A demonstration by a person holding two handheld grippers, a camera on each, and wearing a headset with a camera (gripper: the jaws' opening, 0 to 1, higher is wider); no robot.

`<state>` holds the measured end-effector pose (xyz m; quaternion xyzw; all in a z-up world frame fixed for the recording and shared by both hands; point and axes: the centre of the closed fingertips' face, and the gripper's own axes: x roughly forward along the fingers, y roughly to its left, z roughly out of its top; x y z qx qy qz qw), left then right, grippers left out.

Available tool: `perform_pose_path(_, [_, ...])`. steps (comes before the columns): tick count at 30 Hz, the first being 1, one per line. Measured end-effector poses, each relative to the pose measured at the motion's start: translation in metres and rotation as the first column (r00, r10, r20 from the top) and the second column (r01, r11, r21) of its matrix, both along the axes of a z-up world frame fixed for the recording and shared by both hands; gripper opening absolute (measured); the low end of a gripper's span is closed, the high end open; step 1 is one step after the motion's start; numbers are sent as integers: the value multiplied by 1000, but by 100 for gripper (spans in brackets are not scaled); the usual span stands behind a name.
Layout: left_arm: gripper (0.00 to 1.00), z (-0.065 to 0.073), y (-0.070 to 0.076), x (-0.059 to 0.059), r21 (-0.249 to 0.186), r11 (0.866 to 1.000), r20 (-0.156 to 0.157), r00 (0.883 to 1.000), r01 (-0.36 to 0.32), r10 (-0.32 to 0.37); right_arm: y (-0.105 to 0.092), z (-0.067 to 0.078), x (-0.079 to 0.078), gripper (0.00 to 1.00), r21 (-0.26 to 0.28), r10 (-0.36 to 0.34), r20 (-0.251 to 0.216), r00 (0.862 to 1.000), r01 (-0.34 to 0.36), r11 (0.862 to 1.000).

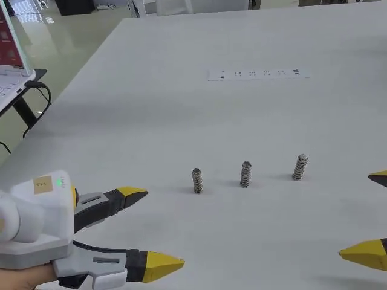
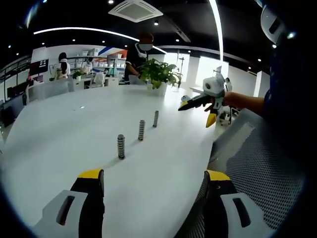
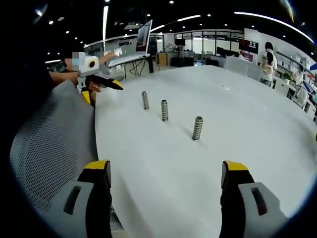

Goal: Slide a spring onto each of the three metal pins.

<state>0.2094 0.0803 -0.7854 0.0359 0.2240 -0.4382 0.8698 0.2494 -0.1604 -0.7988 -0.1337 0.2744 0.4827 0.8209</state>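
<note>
Holding: nothing. Your left gripper (image 1: 163, 228) is spread wide and empty. Your right gripper (image 1: 355, 215) is the same, jaws apart with nothing between them.
Gripper position: both hover low over the table (image 1: 181, 109) near its front edge, well apart from the row. One is at your left, the other at the far right of the head view.
Springs: three stand in a row across the table: left spring (image 1: 197, 180), middle spring (image 1: 245, 174), right spring (image 1: 300, 167). They are spaced apart and none touch.
Pins: hidden inside the coils, so you cannot make out bare shaft. Every spring you can see stands in that row.
Lean: the right spring looks tipped a little toward your right. That may be camera angle; you cannot tell.
Step in hand: judging from the row, all three pins look loaded. The task reads as done, or at a final check.
Next move: it calls for no grasp. To be sure, bring one gripper closer and sight along its jaws to check that each coil sits down to the table. Keep the jaw tips clear of the row, since a nudge could topple a pin.
</note>
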Motion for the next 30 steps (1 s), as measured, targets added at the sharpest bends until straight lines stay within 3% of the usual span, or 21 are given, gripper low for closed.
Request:
perform_pose_path(17, [92, -9, 3, 0, 26, 999, -43, 999, -31, 32, -1, -2, 1, 93, -5, 5, -10, 1000, -5, 1000])
perform_pose_path(30, [95, -12, 5, 1, 31, 999, -58, 997, -40, 42, 1, -1, 4, 93, -12, 12, -10, 1000, -12, 1000])
